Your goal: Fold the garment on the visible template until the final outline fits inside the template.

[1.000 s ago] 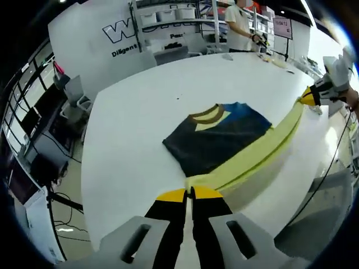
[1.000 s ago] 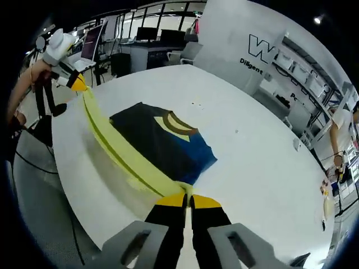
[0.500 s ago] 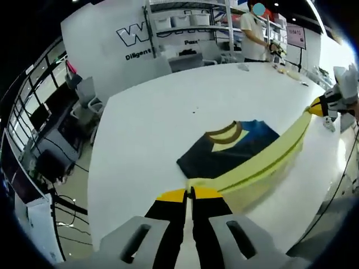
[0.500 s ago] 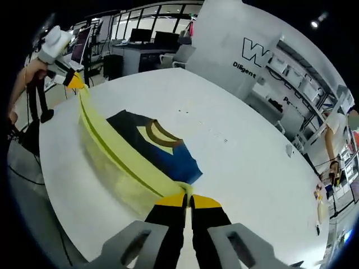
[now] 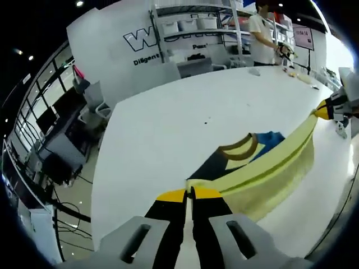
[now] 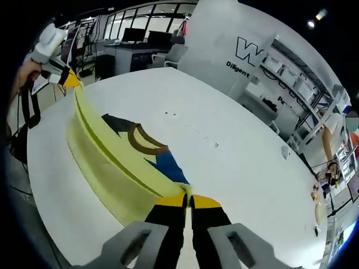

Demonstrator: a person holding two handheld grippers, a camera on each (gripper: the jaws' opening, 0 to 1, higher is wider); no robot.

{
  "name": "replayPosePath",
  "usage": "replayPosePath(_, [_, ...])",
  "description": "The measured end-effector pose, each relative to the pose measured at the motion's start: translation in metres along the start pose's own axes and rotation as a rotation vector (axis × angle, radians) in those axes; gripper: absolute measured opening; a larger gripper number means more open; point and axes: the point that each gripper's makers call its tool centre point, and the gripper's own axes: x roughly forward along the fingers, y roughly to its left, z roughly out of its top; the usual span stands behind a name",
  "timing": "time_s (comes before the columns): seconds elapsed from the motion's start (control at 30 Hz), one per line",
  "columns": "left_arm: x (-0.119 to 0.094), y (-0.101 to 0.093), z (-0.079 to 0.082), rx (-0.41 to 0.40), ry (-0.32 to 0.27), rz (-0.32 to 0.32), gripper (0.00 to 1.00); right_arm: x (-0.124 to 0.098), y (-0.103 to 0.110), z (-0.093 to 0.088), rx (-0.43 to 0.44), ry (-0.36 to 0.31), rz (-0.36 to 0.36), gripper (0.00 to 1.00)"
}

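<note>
With each tool pinching one end of the garment's [image 5: 263,168] yellow hem, left tool [image 5: 189,194] and right tool [image 6: 188,199], I hold it taut above the counter [image 5: 168,129] to fold it over flat

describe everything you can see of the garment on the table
The garment is soft knit fabric, a dark navy body with a blue patch, a brown ribbed collar and a pale yellow hem band with a darker olive stripe. It lies on the white table, its yellow edge lifted and stretched taut. The left gripper pinches one corner, the right gripper the other, fingers closed on the fabric, folding the hem over the body toward the collar.
</note>
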Motion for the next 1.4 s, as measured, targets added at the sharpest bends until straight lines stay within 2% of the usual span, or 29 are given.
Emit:
replayPosePath(0.1, [0.008, 0.007, 0.012, -0.026, -0.01, 0.04, 0.07, 0.006, -0.008, 0.01, 0.006, -0.017, -0.018, 0.0])
replayPosePath(0.27, [0.026, 0.021, 0.042, -0.047, -0.055, 0.105, 0.07, 0.026, -0.028, 0.023, 0.011, -0.014, -0.054, 0.0])
replayPosePath(0.43, [0.052, 0.028, 0.059, -0.046, -0.069, 0.145, 0.07, 0.05, -0.048, 0.034, 0.021, -0.019, -0.095, 0.0])
replayPosePath(0.57, [0.081, 0.034, 0.056, -0.029, -0.02, 0.173, 0.07, 0.077, -0.057, 0.039, 0.075, -0.018, -0.1, 0.0])
replayPosePath(0.63, [0.089, 0.036, 0.057, -0.014, -0.018, 0.188, 0.07, 0.085, -0.058, 0.039, 0.075, -0.012, -0.1, 0.0])
replayPosePath(0.73, [0.116, 0.044, 0.054, 0.004, 0.019, 0.229, 0.07, 0.116, -0.062, 0.039, 0.039, 0.01, -0.081, 0.0])
replayPosePath(0.83, [0.152, 0.049, 0.049, 0.011, 0.069, 0.223, 0.07, 0.15, -0.066, 0.03, 0.04, 0.043, -0.064, 0.0])
replayPosePath(0.9, [0.163, 0.049, 0.047, 0.02, 0.083, 0.219, 0.07, 0.159, -0.066, 0.026, 0.037, 0.059, -0.057, 0.0])
replayPosePath(0.97, [0.182, 0.05, 0.044, 0.029, 0.089, 0.232, 0.07, 0.178, -0.068, 0.017, 0.051, 0.079, -0.042, 0.0])
replayPosePath(1.13, [0.194, 0.051, 0.037, 0.009, 0.11, 0.232, 0.07, 0.187, -0.069, 0.014, 0.074, 0.067, -0.057, 0.0])
replayPosePath(1.27, [0.199, 0.052, 0.034, 0.007, 0.113, 0.225, 0.07, 0.192, -0.071, 0.014, 0.129, 0.05, -0.065, 0.0])
replayPosePath(1.37, [0.203, 0.052, 0.037, 0.019, 0.095, 0.211, 0.07, 0.196, -0.072, 0.012, 0.134, 0.043, -0.067, 0.0])
replayPosePath(1.4, [0.205, 0.054, 0.041, -0.016, 0.06, 0.215, 0.07, 0.198, -0.073, 0.01, 0.142, 0.049, -0.062, 0.0])
